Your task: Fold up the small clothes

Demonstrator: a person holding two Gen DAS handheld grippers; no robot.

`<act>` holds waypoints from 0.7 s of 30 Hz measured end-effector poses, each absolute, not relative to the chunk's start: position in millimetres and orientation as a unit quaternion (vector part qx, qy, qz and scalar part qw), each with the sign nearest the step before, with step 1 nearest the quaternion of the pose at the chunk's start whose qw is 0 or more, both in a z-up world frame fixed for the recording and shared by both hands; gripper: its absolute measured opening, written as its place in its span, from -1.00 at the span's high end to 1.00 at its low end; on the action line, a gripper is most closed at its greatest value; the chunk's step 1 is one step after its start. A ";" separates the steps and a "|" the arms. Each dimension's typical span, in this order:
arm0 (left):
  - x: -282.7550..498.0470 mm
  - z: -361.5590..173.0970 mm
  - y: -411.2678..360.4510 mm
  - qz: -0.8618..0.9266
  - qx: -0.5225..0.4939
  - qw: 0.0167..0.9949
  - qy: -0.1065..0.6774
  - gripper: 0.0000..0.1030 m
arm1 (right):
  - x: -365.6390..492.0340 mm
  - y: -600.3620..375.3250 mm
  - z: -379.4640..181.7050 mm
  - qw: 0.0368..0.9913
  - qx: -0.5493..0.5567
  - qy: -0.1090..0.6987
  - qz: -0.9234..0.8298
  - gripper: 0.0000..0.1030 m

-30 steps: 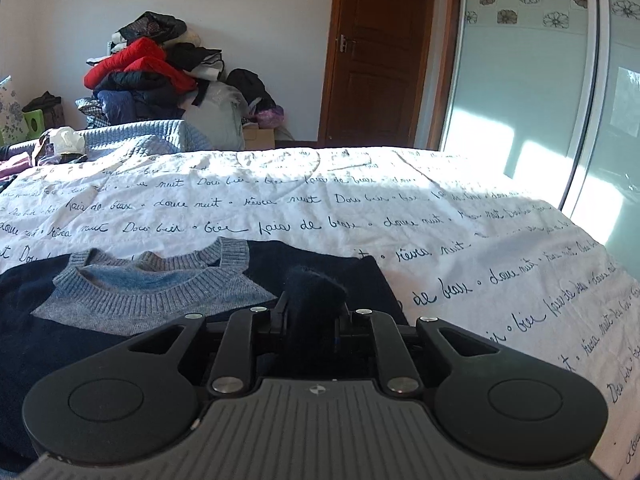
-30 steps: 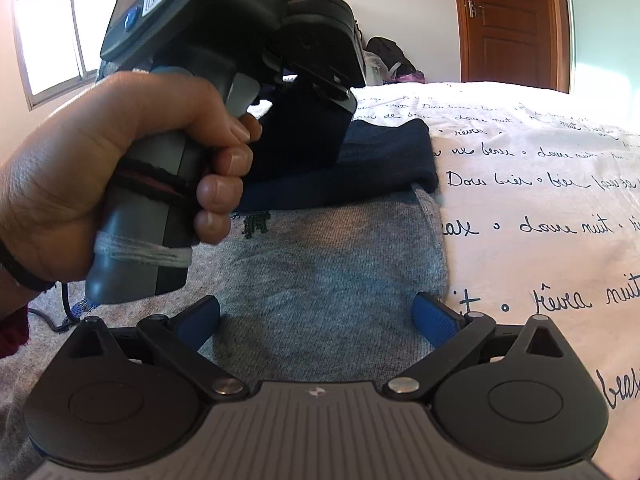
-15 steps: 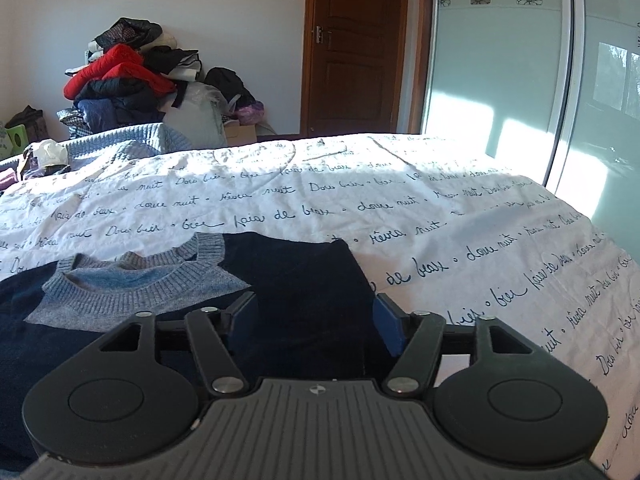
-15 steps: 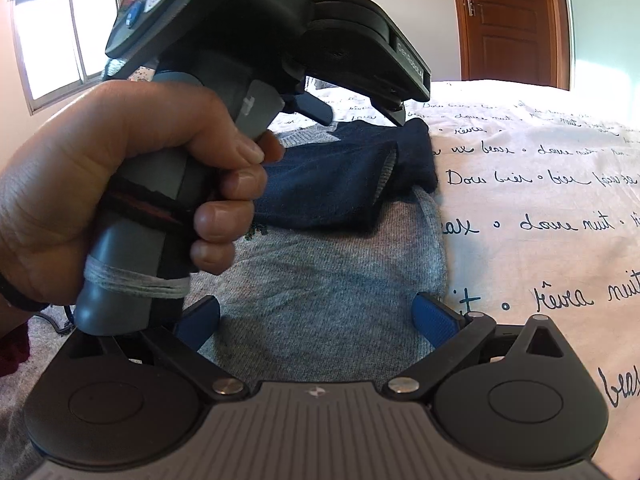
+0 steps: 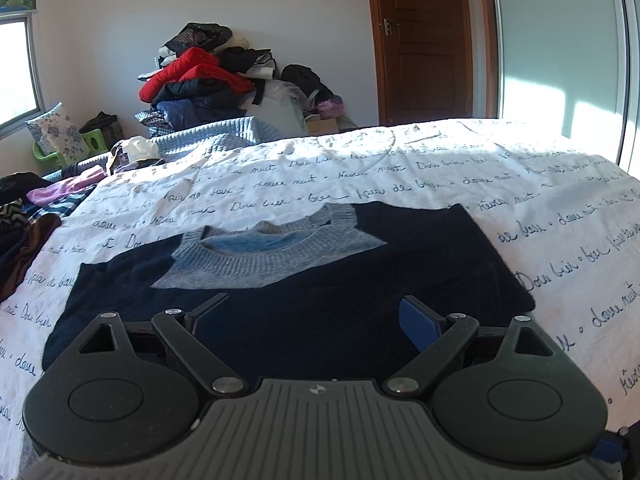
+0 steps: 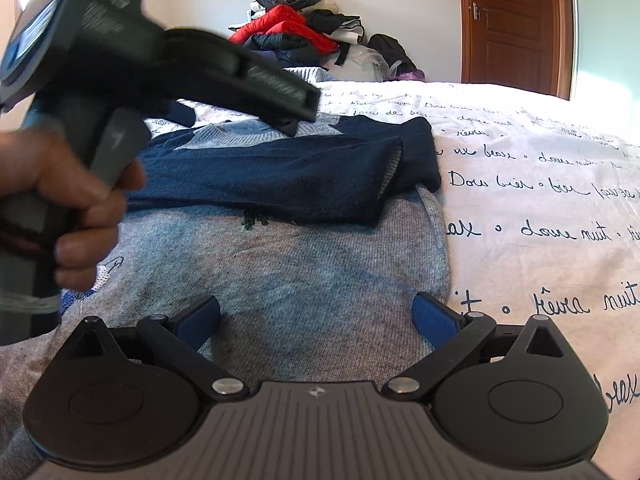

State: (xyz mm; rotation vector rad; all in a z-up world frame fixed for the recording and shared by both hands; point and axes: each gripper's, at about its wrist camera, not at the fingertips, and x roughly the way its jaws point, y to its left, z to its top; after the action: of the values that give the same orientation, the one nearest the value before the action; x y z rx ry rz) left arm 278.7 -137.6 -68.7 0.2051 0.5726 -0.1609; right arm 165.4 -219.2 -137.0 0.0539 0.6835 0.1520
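A small sweater [image 5: 304, 304], navy with a grey-blue ribbed neck [image 5: 256, 260], lies flat on the white bedspread [image 5: 440, 184]. My left gripper [image 5: 312, 316] hovers over its navy part. The jaws are opening wide, and nothing is pressed between the pads. In the right wrist view a navy sleeve [image 6: 280, 184] lies folded across the sweater's grey front [image 6: 304, 276]. My right gripper [image 6: 316, 316] stands open low over that grey front, near its right edge. A hand [image 6: 80, 208] holds the left gripper's handle at the upper left of that view.
A heap of clothes [image 5: 200, 76] is stacked against the far wall, next to a brown door [image 5: 424, 40]. Sliding wardrobe panels [image 5: 560, 60] line the right side. More garments [image 5: 24, 220] lie at the bed's left edge, and a blue quilt [image 5: 224, 136] lies at its far end.
My left gripper went from shut on the navy sleeve to open and drew back from the sweater. The sleeve now rests across the grey front. The right gripper stayed put.
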 end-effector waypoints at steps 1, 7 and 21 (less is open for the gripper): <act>276.3 -70.2 -133.4 -0.076 0.101 0.951 0.284 -0.73 | 165.2 -217.5 -136.8 0.939 0.022 0.336 0.073 -1.00; 264.6 -74.4 -113.3 -0.062 0.095 0.950 0.292 -0.74 | 163.9 -211.8 -135.3 0.937 0.004 0.342 0.068 -1.00; 234.1 -85.9 -69.5 -0.028 0.051 0.947 0.315 -0.76 | 141.0 -205.6 -128.2 0.937 -0.034 0.343 0.058 -1.00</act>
State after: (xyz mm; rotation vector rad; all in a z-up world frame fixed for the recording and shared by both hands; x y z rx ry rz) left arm 234.1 -69.5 -85.9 0.1038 0.6421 -0.0570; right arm 141.0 -205.6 -128.2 -0.0685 0.7002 0.1183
